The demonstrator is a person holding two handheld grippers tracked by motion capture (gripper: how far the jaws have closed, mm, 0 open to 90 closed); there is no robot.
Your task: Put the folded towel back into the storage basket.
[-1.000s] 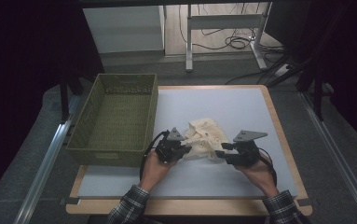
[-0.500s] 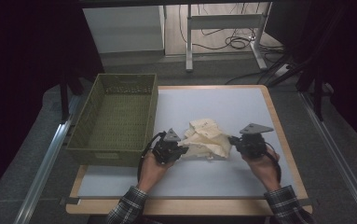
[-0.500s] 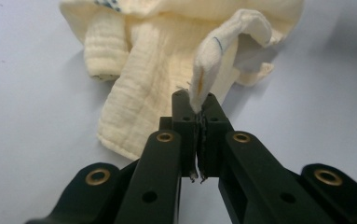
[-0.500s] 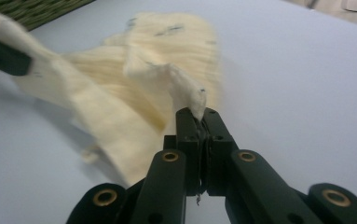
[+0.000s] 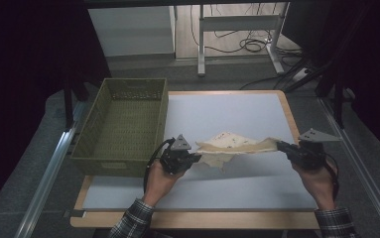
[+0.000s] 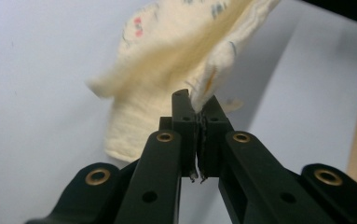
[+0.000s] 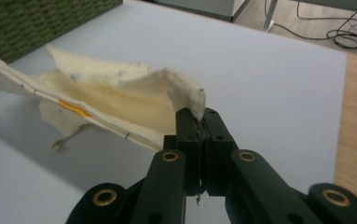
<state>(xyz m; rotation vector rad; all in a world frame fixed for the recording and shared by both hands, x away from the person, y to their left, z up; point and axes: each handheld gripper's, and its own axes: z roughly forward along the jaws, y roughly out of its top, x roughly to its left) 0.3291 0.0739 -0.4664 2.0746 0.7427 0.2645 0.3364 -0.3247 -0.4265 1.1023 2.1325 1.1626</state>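
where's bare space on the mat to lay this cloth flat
Free: the mat beyond the cloth, right of the basket, and the near strip between the hands. Crowded: the middle, where both hand-held grippers, left and right, stretch the cloth.
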